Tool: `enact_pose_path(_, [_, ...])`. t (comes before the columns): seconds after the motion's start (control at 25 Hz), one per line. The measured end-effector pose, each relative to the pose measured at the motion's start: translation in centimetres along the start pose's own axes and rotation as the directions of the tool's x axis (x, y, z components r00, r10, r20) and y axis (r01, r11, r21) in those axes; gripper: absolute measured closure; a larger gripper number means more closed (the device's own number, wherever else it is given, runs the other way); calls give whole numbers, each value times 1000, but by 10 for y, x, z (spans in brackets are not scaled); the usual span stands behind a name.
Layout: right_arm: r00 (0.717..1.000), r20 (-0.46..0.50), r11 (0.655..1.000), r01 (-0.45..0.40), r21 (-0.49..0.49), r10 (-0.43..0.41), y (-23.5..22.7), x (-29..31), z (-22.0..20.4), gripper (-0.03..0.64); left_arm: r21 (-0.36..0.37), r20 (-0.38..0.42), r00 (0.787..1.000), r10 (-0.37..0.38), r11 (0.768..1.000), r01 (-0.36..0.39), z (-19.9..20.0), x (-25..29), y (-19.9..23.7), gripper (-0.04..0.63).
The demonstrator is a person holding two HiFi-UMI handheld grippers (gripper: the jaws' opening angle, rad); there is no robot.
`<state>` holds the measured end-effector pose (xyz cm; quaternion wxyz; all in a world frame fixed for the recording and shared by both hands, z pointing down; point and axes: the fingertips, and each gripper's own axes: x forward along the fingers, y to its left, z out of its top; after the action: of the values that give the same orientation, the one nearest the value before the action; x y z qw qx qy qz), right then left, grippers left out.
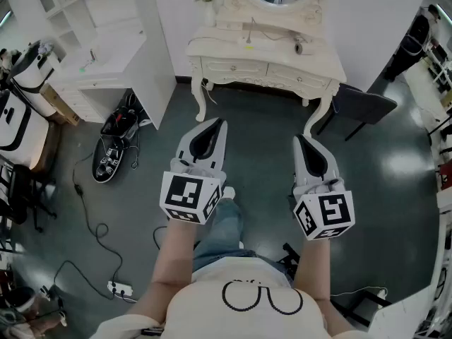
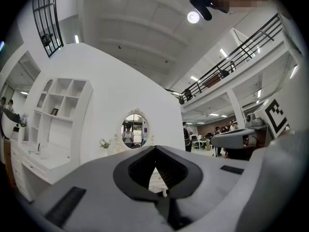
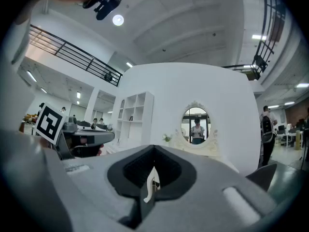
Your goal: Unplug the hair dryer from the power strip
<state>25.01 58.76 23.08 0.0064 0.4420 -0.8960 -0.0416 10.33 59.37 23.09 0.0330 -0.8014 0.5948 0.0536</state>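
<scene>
I hold both grippers level in front of me, side by side and apart, over the dark floor. My left gripper point(image 1: 220, 122) is shut with nothing between its jaws, and so is my right gripper point(image 1: 297, 138). Both point toward a white dressing table point(image 1: 212, 48) with an oval mirror. On the tabletop lie a thin cord point(image 1: 249, 34) and a small grey object point(image 1: 300, 46), too small to identify. A white power strip point(image 1: 119, 288) with a black cable lies on the floor at lower left, well behind the left gripper. In the gripper views, the left gripper point(image 2: 155, 149) and right gripper point(image 3: 153, 148) face the mirror.
White shelving with a desk point(image 1: 99, 55) stands at the left. A black device with cables point(image 1: 113, 150) lies on the floor beside it. A dark chair point(image 1: 364, 104) stands right of the dressing table. Black cable point(image 1: 88, 221) trails across the floor.
</scene>
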Motion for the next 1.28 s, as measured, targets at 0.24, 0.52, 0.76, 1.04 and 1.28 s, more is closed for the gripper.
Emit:
enact_pose_path(0.24, [1000,-12,1000,-5,6,5,-14,33,-12,617,-7,8,1000,23,1000,-23,-10,28,21,597])
enact_pose_path(0.52, [1000,-28,999,-14,36,15,-38,110,-29,615,-27,16,1000,12,1000,-11,-27,90,70,597])
enact_pose_path(0.76, [997,-37,998,-67,18,67,-65,216,-34,615,-73,11,1000,3,997,-2,-46,177,132,597])
enact_pose_path(1.04, [997,-67,999,-43,15,44,-111,334,-46,615,-78,2,999,-39,996,39,-61,288,198,597])
enact_pose_path(1.28, [996,-89,999,-10,37,13,-141,419,-52,615,-119,10,998,-66,991,67,-66,365,258,597])
